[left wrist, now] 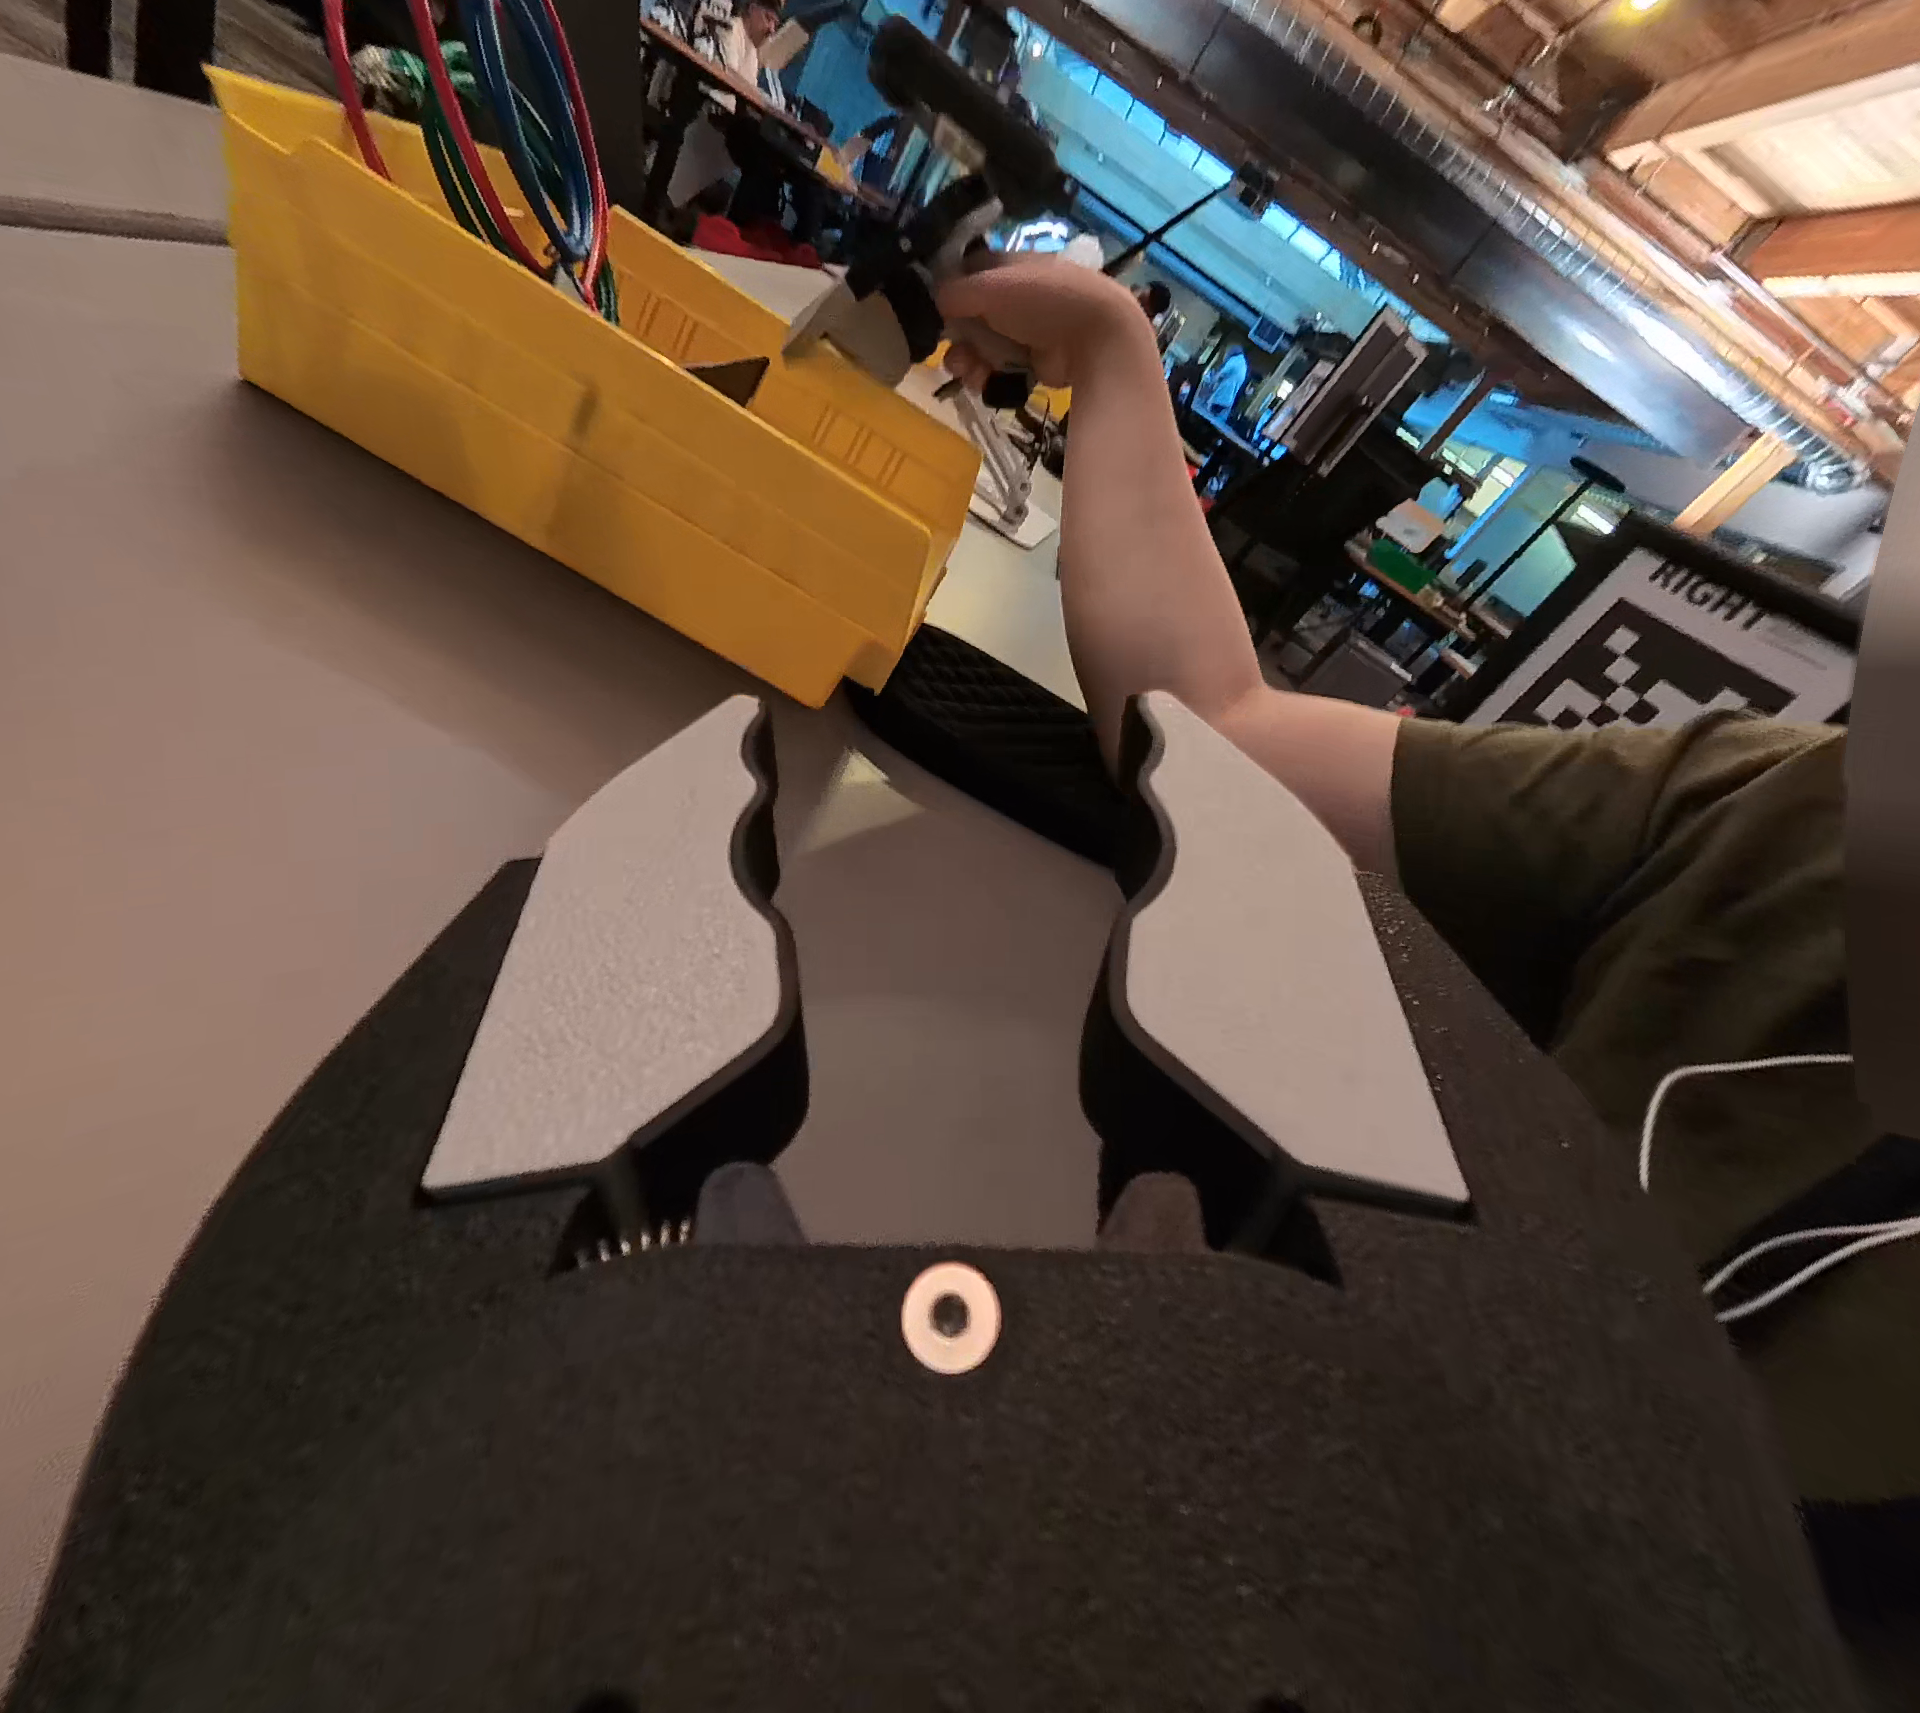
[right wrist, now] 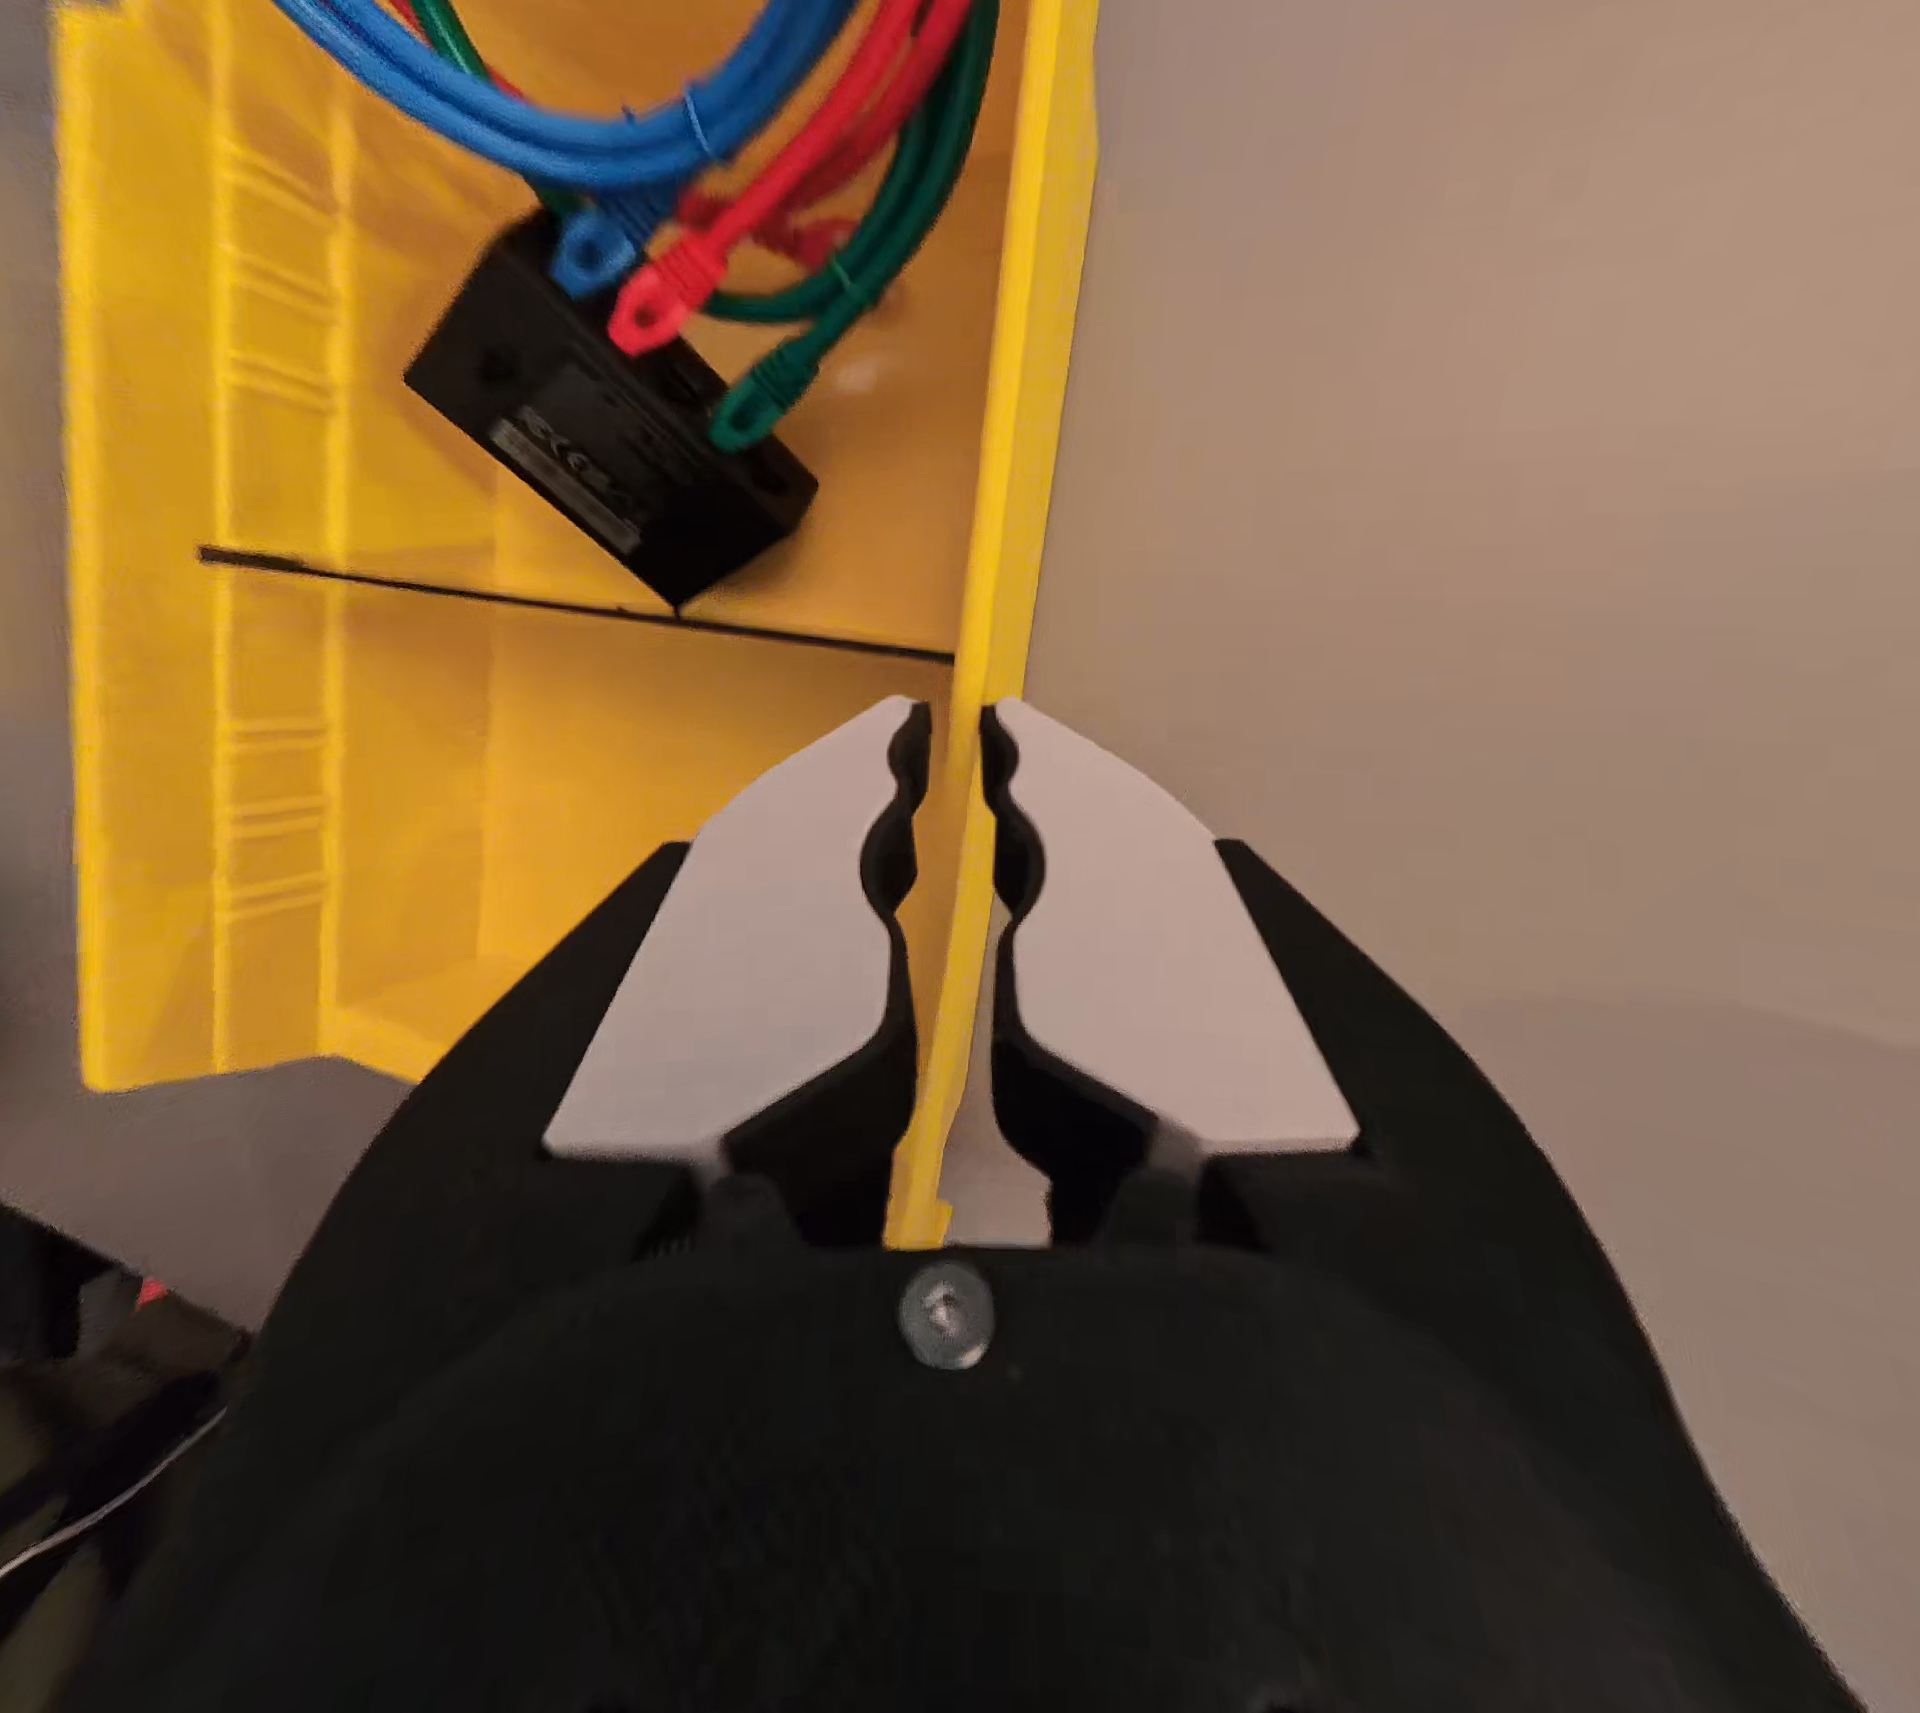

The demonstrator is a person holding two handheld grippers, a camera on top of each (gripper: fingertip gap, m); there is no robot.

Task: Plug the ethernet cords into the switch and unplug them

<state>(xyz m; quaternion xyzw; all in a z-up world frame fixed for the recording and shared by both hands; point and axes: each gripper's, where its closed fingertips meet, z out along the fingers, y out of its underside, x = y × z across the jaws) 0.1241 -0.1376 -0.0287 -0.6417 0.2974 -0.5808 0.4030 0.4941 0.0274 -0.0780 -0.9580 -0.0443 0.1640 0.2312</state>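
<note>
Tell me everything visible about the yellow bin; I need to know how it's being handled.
The yellow bin is a long, ribbed, plastic-looking container resting on the grey table. A thin black divider splits it in two. The far compartment holds a black switch with blue, red and green cords plugged in and looping above the rim. The near compartment shows nothing inside. The right gripper pinches its side wall, one of its fingers inside.

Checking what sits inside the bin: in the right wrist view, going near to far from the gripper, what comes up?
Right gripper on the bin wall → black divider → switch → cord plugs → blue cords looping away.
</note>
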